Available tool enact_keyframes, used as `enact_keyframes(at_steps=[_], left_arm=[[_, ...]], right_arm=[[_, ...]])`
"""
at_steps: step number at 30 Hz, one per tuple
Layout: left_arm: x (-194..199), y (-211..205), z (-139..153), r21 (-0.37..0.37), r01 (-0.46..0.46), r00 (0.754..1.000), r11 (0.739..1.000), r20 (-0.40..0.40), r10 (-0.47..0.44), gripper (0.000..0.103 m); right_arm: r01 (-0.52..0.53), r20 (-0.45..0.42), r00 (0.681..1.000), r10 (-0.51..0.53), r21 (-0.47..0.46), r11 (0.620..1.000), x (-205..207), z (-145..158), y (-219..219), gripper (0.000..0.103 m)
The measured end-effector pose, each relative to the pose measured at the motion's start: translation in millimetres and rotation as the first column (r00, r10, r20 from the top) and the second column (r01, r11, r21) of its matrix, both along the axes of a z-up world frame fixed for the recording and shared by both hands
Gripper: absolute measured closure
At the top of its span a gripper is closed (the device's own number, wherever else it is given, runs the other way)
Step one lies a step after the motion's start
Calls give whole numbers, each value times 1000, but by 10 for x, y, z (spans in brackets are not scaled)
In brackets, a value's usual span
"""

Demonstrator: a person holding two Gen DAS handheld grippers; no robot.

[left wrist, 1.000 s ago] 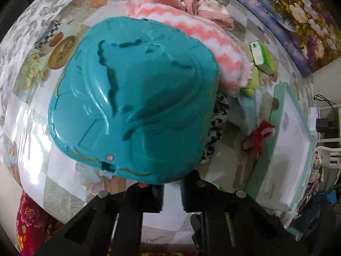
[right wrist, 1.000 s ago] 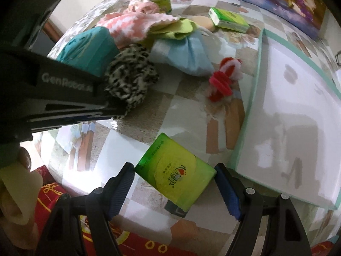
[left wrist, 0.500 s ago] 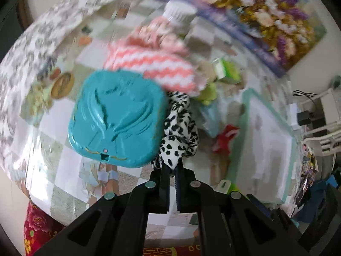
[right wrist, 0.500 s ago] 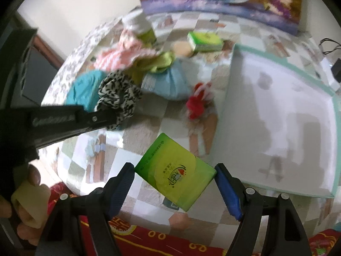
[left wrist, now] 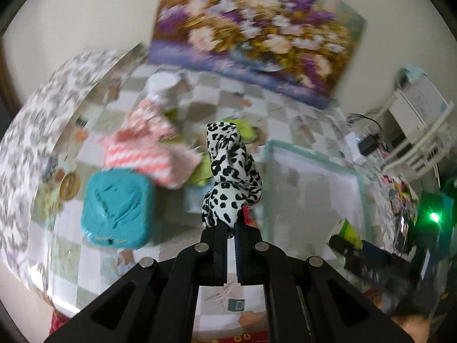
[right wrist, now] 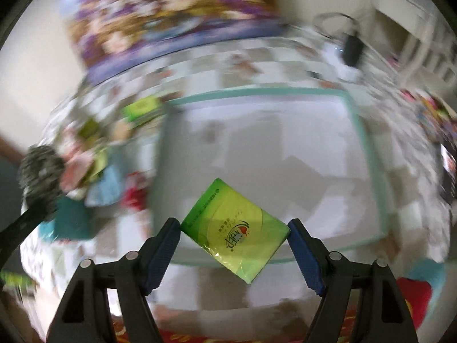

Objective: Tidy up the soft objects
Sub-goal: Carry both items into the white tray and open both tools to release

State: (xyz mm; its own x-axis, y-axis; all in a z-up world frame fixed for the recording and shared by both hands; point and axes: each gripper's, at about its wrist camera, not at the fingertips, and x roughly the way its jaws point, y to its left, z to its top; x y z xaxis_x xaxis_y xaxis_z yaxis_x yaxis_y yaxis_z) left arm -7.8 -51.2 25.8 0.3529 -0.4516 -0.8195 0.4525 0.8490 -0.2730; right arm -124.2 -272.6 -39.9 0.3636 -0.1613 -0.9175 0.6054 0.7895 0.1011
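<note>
My left gripper (left wrist: 231, 225) is shut on a black-and-white leopard-print cloth (left wrist: 230, 177) and holds it high above the table. My right gripper (right wrist: 233, 230) is shut on a green tissue pack (right wrist: 232, 230), held above the near edge of a white tray with a teal rim (right wrist: 368, 154). The tray also shows in the left wrist view (left wrist: 361, 188). The left gripper and its cloth (right wrist: 40, 171) appear blurred at the left of the right wrist view.
A teal box (left wrist: 117, 205), a pink-and-white knit cloth (left wrist: 145, 154), a yellow-green cloth (left wrist: 200, 171) and a white-lidded jar (left wrist: 162, 84) lie left of the tray. A second green pack (right wrist: 142, 108), a light blue cloth (right wrist: 105, 185) and a red item (right wrist: 135, 197) are nearby. A floral painting (left wrist: 254, 31) leans behind.
My left gripper has lifted the leopard cloth up off the table, away from the teal box. My right gripper has risen and swung right over the tray with the green pack.
</note>
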Motion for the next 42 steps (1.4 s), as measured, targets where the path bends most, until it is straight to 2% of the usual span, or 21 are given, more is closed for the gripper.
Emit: enact_keyframes(at_steps=[5, 8, 15, 19, 24, 25, 27, 28, 29, 33, 35, 37, 39, 42], left_arm=[[-270, -401, -70, 34, 119, 989, 992, 80, -122, 99], [-428, -656, -207, 75, 183, 977, 980, 95, -190, 99], [-752, -1316, -470, 195, 317, 930, 928, 126, -345, 99], [-785, -1537, -612, 227, 344, 918, 911, 121, -377, 99], [-694, -1581, -730, 251, 328, 931, 911, 77, -357, 98], [-667, -1557, -727, 242, 321, 936, 916, 67, -346, 95], [-603, -1508, -714, 214, 304, 946, 928, 47, -321, 70], [-557, -1462, -695, 198, 280, 956, 939, 39, -292, 40], [-527, -1439, -681, 192, 261, 961, 946, 39, -273, 24], [-332, -1257, -577, 148, 167, 984, 975, 43, -175, 19], [-182, -1112, -528, 104, 110, 994, 988, 18, -112, 8], [-11, -922, -472, 55, 47, 999, 997, -22, -46, 7], [166, -695, -396, 13, -23, 999, 1000, -48, 24, 7], [372, -388, -265, 2, -128, 991, 992, -30, 128, 5]], right_arm=[[163, -55, 985, -164, -20, 986, -217, -131, -446, 24], [221, -70, 973, -220, 2, 975, -335, -197, -624, 24], [300, -60, 953, -297, 43, 953, -479, -307, -917, 23], [305, -53, 952, -303, 51, 951, -475, -351, -979, 23], [296, -63, 954, -293, 52, 954, -443, -384, -980, 20], [296, -64, 954, -293, 49, 954, -443, -383, -981, 17], [298, -64, 953, -296, 38, 954, -441, -372, -974, 11], [298, -63, 953, -296, 33, 954, -442, -367, -972, 7], [297, -62, 954, -294, 30, 955, -444, -367, -977, 6], [278, -58, 959, -278, -4, 961, -418, -333, -942, 0], [255, -53, 965, -256, -27, 967, -375, -297, -894, 0], [228, -48, 972, -230, -52, 972, -325, -251, -838, 0], [193, -31, 980, -195, -75, 978, -256, -189, -753, 0], [156, 6, 988, -156, -88, 984, -171, -89, -635, 0]])
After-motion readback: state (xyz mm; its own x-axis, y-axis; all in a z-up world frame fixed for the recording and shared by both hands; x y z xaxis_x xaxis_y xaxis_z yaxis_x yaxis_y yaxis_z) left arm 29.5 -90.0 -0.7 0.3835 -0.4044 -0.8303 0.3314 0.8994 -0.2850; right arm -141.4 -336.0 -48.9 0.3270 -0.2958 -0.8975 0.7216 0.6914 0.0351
